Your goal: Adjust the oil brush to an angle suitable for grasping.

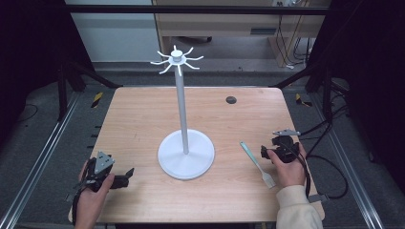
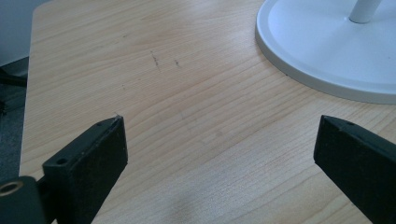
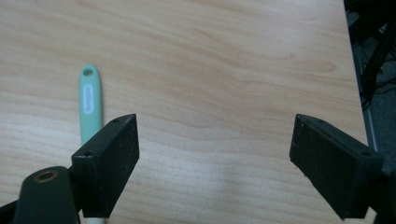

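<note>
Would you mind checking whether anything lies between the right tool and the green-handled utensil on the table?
Nothing visible does. The green-handled utensil lies flat on bare table just to the left of the right tool, which is open. The white hook stand sits farther left, beyond the utensil, so it is not in the path.

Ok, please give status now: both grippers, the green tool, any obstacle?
Left gripper open, empty. Right gripper open, empty. Green-handled tool flat on table, beside right gripper. White hook stand mid-table.

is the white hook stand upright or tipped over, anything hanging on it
Upright: the white hook stand sits flat on its round base on the table, pole vertical. Its hooks are bare; the green-handled utensil lies on the table.
</note>
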`<state>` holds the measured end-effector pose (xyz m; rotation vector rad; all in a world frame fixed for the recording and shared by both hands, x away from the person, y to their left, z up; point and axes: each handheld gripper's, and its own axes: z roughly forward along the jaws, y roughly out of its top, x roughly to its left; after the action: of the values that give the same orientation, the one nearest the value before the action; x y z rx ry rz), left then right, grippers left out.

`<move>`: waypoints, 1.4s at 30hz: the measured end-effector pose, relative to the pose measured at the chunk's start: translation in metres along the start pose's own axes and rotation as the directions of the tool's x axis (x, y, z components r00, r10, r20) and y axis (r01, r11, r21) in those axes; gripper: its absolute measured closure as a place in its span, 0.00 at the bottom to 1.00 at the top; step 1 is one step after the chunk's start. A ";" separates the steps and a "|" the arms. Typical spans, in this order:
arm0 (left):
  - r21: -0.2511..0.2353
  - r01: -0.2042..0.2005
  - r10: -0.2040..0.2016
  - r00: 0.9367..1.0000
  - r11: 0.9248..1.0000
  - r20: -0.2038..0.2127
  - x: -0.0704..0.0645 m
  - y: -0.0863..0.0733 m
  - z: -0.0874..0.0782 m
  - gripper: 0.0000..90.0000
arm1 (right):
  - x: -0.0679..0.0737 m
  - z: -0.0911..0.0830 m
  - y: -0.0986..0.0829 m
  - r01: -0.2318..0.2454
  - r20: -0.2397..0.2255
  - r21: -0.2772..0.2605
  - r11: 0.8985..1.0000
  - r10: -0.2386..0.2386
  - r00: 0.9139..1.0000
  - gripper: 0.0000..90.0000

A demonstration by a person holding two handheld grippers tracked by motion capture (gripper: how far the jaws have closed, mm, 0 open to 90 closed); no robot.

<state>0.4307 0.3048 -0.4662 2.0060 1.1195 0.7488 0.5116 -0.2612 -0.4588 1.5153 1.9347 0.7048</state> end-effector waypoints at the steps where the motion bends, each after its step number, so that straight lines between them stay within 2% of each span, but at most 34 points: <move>1: -0.001 0.002 -0.002 1.000 1.000 -0.002 0.000 0.000 0.000 0.03 | 0.001 -0.003 0.002 -0.003 -0.002 -0.011 1.000 0.003 1.000 0.18; 4: 0.003 0.001 -0.001 1.000 1.000 -0.002 -0.001 -0.001 -0.001 0.03 | 0.002 -0.010 0.008 0.012 -0.001 -0.028 1.000 -0.012 1.000 0.19; 5: 0.003 0.002 -0.002 1.000 1.000 -0.001 -0.001 -0.001 -0.001 0.03 | 0.007 -0.018 0.015 0.026 -0.021 -0.049 0.998 -0.027 0.999 0.22; 8: 0.010 0.000 0.000 1.000 1.000 0.005 -0.001 -0.001 0.000 0.03 | 0.018 -0.025 0.028 0.065 -0.060 -0.058 0.996 -0.068 0.996 0.30; 11: 0.014 0.001 -0.001 1.000 1.000 0.008 -0.001 -0.001 0.001 0.03 | 0.030 -0.025 0.041 0.101 -0.116 -0.064 0.993 -0.108 0.987 0.43; 13: 0.013 0.000 0.000 1.000 1.000 0.007 -0.002 -0.001 0.001 0.03 | 0.034 -0.025 0.045 0.111 -0.131 -0.064 0.992 -0.119 0.984 0.46; 14: 0.013 -0.006 0.006 1.000 1.000 0.009 -0.002 -0.001 0.001 0.03 | 0.042 -0.021 0.053 0.137 -0.162 -0.055 0.989 -0.144 0.976 0.57; 17: 0.015 -0.004 0.004 1.000 1.000 0.009 -0.003 -0.001 0.001 0.03 | 0.051 -0.011 0.062 0.164 -0.211 -0.047 0.985 -0.170 0.963 0.68; 18: 0.015 -0.004 0.004 1.000 1.000 0.009 -0.003 -0.001 0.001 0.03 | 0.051 -0.011 0.062 0.164 -0.211 -0.047 0.985 -0.170 0.963 0.68; 19: 0.016 -0.003 0.002 1.000 1.000 0.009 -0.003 -0.002 0.001 0.03 | 0.057 -0.005 0.065 0.173 -0.244 -0.046 0.984 -0.179 0.953 0.74; 22: 0.014 -0.001 0.001 1.000 1.000 0.013 -0.002 -0.002 0.001 0.03 | 0.066 0.002 0.061 0.200 -0.286 -0.057 0.978 -0.208 0.935 0.85; 25: 0.014 -0.001 0.001 1.000 1.000 0.014 -0.002 -0.001 0.001 0.03 | 0.074 0.010 0.055 0.244 -0.315 -0.018 0.970 -0.237 0.919 0.91; 27: 0.015 -0.004 0.004 1.000 1.000 0.014 -0.003 -0.001 0.000 0.03 | 0.077 0.011 0.053 0.252 -0.330 -0.001 0.968 -0.238 0.913 0.96; 29: 0.012 -0.005 0.005 1.000 1.000 0.012 -0.003 -0.001 0.000 0.03 | 0.077 0.011 0.051 0.243 -0.338 -0.004 0.970 -0.230 0.913 1.00; 31: 0.012 -0.006 0.006 1.000 1.000 0.013 -0.003 -0.001 0.000 0.03 | 0.077 0.012 0.049 0.236 -0.342 0.008 0.972 -0.219 0.914 1.00; 33: 0.009 -0.005 0.005 1.000 1.000 0.015 -0.003 -0.001 0.001 0.03 | 0.076 0.014 0.047 0.243 -0.350 0.017 0.970 -0.221 0.910 1.00; 39: 0.011 -0.006 0.006 1.000 1.000 0.017 -0.003 0.000 0.002 0.03 | 0.075 0.021 0.042 0.242 -0.358 0.058 0.968 -0.206 0.911 1.00; 42: 0.014 -0.010 0.009 1.000 1.000 0.015 -0.003 0.000 0.001 0.03 | 0.075 0.023 0.041 0.246 -0.360 0.056 0.968 -0.211 0.909 1.00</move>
<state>0.4299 0.3018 -0.4675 2.0271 1.1103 0.7311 0.5411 -0.1777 -0.4544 1.2501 2.4018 0.8274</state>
